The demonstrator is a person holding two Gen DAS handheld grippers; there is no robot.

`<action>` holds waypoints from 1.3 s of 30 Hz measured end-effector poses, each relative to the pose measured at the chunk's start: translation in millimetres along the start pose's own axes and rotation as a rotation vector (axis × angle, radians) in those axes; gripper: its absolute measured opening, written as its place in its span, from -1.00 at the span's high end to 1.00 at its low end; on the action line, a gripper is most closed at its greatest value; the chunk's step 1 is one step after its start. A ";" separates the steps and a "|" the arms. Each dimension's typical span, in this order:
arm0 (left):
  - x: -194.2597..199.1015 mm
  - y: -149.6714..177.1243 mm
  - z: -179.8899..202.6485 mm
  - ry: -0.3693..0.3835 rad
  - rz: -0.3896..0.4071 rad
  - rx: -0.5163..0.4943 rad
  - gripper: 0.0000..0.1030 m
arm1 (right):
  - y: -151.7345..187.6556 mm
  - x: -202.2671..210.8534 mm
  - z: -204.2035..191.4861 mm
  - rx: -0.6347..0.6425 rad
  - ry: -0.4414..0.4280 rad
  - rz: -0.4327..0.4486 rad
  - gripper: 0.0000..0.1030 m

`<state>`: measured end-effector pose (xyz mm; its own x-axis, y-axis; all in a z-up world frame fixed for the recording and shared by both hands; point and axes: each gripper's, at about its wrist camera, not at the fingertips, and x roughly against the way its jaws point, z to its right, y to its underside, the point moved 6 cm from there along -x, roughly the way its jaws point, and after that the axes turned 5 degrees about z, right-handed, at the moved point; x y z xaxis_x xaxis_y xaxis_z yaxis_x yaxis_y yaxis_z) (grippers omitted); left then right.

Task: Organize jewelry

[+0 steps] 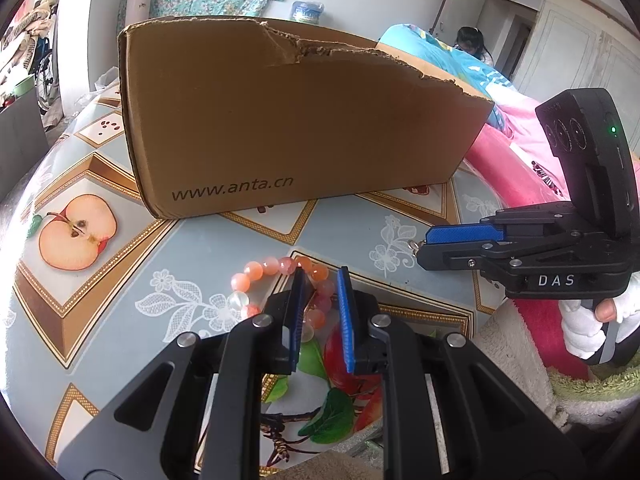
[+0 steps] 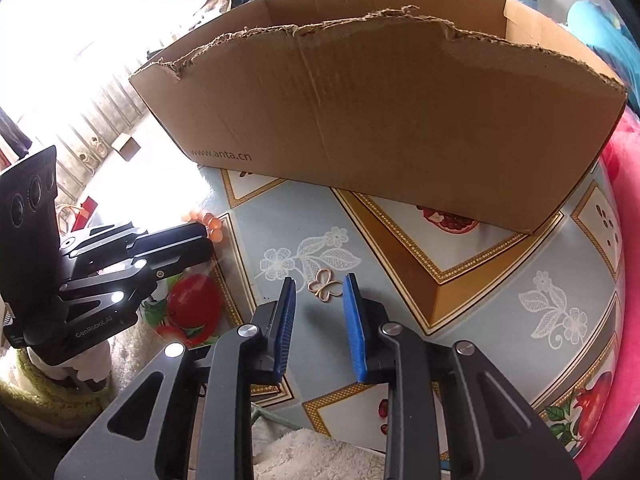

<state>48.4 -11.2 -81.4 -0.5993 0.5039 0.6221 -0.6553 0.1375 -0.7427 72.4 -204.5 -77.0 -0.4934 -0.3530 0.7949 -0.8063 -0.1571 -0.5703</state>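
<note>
Left wrist view shows the cardboard box [image 1: 296, 120] standing at the back of the patterned table [image 1: 100, 320], its torn top open, most likely the place where the jewelry is meant to end up. Nearer the camera the left gripper [image 1: 320, 300] points down at the bead bracelet [image 1: 276, 280], which lies on the table in front of the box. Its jaws are drawn close with part of the bead ring between them, and they appear clamped on the beads, ready for a lift towards the box.

At the table's right side the right gripper [image 1: 460, 240] comes in low. The right wrist view shows a small butterfly clasp [image 2: 325, 287] flat on the cloth just past its tips; the jaws stand narrowly apart and the pads do not touch it, so that grasp is not yet made.
</note>
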 end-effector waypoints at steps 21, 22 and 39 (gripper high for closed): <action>-0.3 -0.4 0.3 -0.002 0.001 -0.008 0.71 | -8.5 -21.4 -32.3 0.274 0.037 -0.105 0.38; -0.4 -0.5 0.5 -0.001 0.001 -0.008 0.71 | -9.5 -22.2 -32.7 0.281 0.032 -0.119 0.38; -0.2 -0.8 0.4 0.002 0.002 -0.004 0.71 | -19.1 -35.1 -37.5 0.261 0.035 -0.239 0.63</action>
<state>48.9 -11.8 -80.8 -0.5998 0.5058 0.6200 -0.6522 0.1399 -0.7451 92.9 -154.5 -86.2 -0.3155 -0.2464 0.9164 -0.7923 -0.4631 -0.3973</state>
